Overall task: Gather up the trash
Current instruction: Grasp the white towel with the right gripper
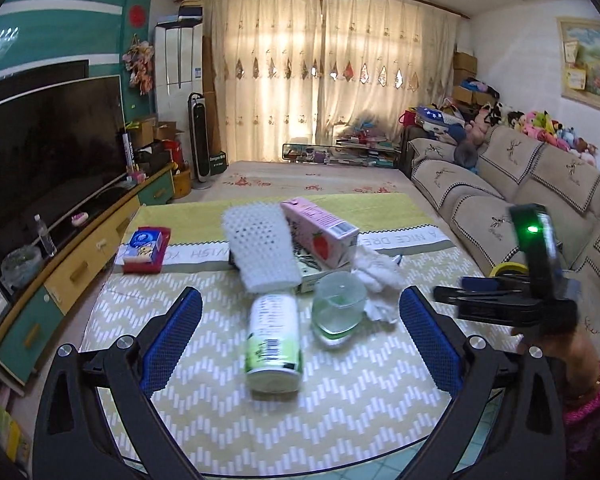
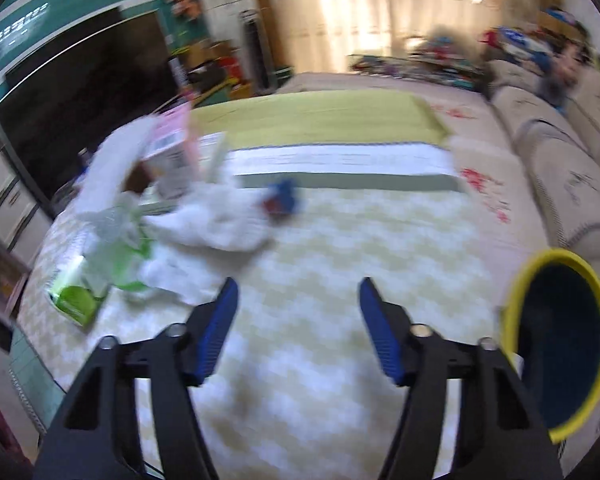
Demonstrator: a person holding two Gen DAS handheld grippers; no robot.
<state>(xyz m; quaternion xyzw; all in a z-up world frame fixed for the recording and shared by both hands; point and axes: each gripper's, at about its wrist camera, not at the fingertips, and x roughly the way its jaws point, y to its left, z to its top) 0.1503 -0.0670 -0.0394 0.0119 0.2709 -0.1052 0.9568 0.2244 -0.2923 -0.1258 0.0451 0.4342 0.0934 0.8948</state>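
Between the wide-spread blue pads of the left gripper [image 1: 300, 336] lies a green-and-white can [image 1: 275, 344] on its side, flat on the chevron tablecloth [image 1: 352, 392], touching neither pad. Just beyond it and a little to the right sits a clear plastic cup [image 1: 337, 307], tipped over, with crumpled white tissue [image 1: 378, 276] pressed against its far side. Farther ahead, a white foam net sleeve [image 1: 260, 248] leans across a pink strawberry carton [image 1: 320, 236], both blurred at the edges. Off to the far left, a red-and-blue tissue pack [image 1: 144, 249] sits well apart from the pile.

Over to the right gripper [image 2: 296, 328] now, and its jaws stand well apart too, with nothing between them but bare cloth. This view is heavily smeared. Ahead and to its left the trash heap shows as a white tissue mass [image 2: 216, 224], something green and boxy [image 2: 80, 300], and the pink carton [image 2: 176, 140] behind. A small blue-and-red object [image 2: 282, 200] lies straight ahead, too blurred to name. Close on the right, a yellow-rimmed bin [image 2: 512, 308] gapes open beside the table, its dark blue inside in view. From the left wrist view, that right gripper [image 1: 448, 292] hovers at the table's right edge.
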